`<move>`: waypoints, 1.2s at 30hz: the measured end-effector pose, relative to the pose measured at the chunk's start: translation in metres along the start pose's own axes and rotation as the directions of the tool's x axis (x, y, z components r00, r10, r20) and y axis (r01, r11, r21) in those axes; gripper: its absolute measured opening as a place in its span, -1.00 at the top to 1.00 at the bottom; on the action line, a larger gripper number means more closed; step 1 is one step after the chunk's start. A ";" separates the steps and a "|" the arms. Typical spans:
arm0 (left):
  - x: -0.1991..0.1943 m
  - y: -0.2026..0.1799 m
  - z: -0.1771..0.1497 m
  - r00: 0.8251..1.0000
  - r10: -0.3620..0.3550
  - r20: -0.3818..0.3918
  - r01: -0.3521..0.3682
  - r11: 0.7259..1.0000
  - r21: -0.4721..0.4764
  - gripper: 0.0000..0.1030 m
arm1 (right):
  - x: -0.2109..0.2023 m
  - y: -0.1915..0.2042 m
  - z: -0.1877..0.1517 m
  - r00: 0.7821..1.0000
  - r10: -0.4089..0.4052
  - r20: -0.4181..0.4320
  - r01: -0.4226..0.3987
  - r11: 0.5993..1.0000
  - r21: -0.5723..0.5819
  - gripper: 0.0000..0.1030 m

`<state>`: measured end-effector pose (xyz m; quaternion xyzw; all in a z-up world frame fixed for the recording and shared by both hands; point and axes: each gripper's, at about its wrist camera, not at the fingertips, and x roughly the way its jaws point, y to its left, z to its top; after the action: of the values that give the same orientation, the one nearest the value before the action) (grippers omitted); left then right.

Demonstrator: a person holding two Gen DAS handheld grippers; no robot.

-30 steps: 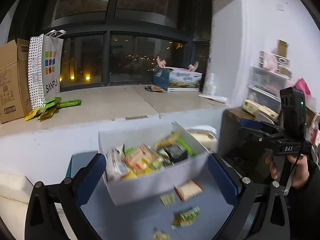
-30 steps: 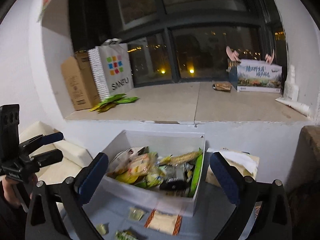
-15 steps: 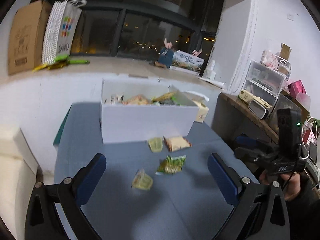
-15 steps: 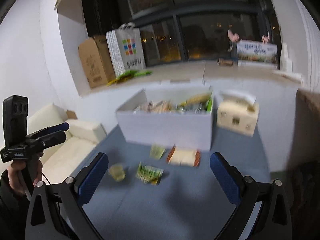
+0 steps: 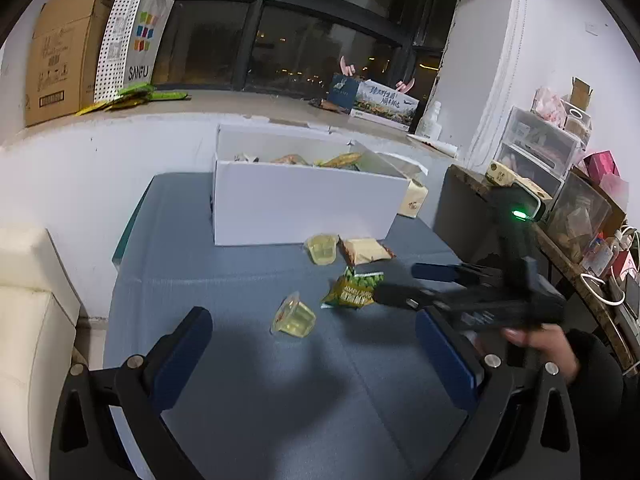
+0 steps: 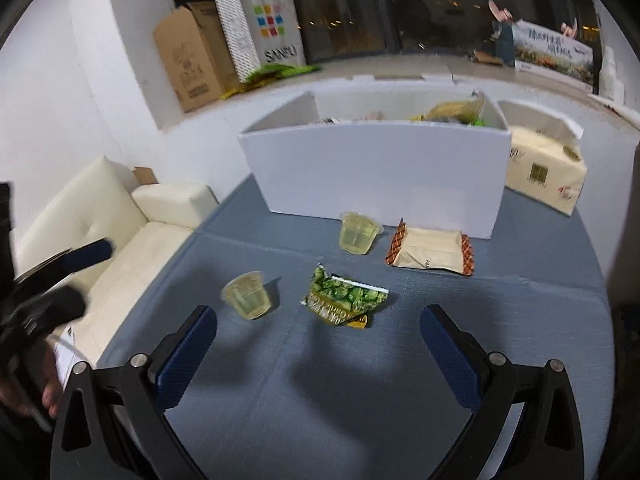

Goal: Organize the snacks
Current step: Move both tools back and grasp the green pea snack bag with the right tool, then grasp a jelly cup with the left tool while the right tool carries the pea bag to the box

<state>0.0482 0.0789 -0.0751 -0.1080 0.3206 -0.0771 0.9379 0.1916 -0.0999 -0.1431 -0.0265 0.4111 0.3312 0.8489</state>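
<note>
A white box (image 5: 304, 200) (image 6: 380, 172) with several snacks inside stands at the back of the blue table (image 5: 240, 360) (image 6: 520, 320). In front of it lie two jelly cups (image 5: 294, 316) (image 5: 321, 248), a green snack bag (image 5: 354, 290) (image 6: 344, 298) and a beige wafer pack (image 5: 366, 250) (image 6: 430, 252). The cups also show in the right wrist view (image 6: 250, 294) (image 6: 358, 232). My left gripper (image 5: 316, 352) is open and empty, just before the near cup. My right gripper (image 6: 318, 346) (image 5: 394, 284) is open and empty, its fingers close to the green bag.
A beige tissue box (image 6: 544, 168) sits right of the white box. A cream sofa (image 6: 100, 240) stands left of the table. The sill holds a cardboard box (image 5: 60, 52), a SANFU bag (image 5: 138, 36) and green packets (image 5: 132, 96). Shelves with clutter (image 5: 560, 168) stand on the right.
Both grippers have dropped and pulled back from above the box to low over the table front. The right gripper has swung in toward the green bag.
</note>
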 end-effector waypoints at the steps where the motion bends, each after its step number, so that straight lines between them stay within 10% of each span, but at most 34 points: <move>1: 0.001 0.001 -0.002 1.000 -0.001 -0.005 0.001 1.000 -0.005 -1.00 | 0.008 -0.003 0.001 1.000 -0.005 -0.011 0.005 1.000 0.017 -1.00; 8: 0.007 0.011 -0.008 1.000 0.005 -0.027 -0.006 1.000 -0.023 -1.00 | 0.059 -0.013 0.002 0.995 -0.027 -0.101 0.033 0.998 0.059 -0.95; 12: 0.010 0.012 -0.009 0.999 0.005 -0.034 -0.006 1.000 -0.028 -1.00 | 0.067 -0.011 0.000 0.994 -0.054 -0.090 0.057 0.998 0.025 0.04; 33: 0.124 -0.001 -0.006 0.969 0.079 -0.234 -0.036 0.983 0.182 -1.00 | -0.082 -0.037 -0.012 0.975 0.047 0.219 -0.068 0.993 0.092 0.19; 36: 0.137 0.002 -0.007 0.961 0.088 -0.263 -0.036 0.980 0.195 -0.67 | -0.096 -0.044 -0.018 0.970 0.040 0.242 -0.070 0.991 0.116 0.20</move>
<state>0.1514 0.0502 -0.1608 0.0028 0.4398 -0.0915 0.8934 0.1625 -0.1916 -0.0967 0.0774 0.3263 0.3293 0.8827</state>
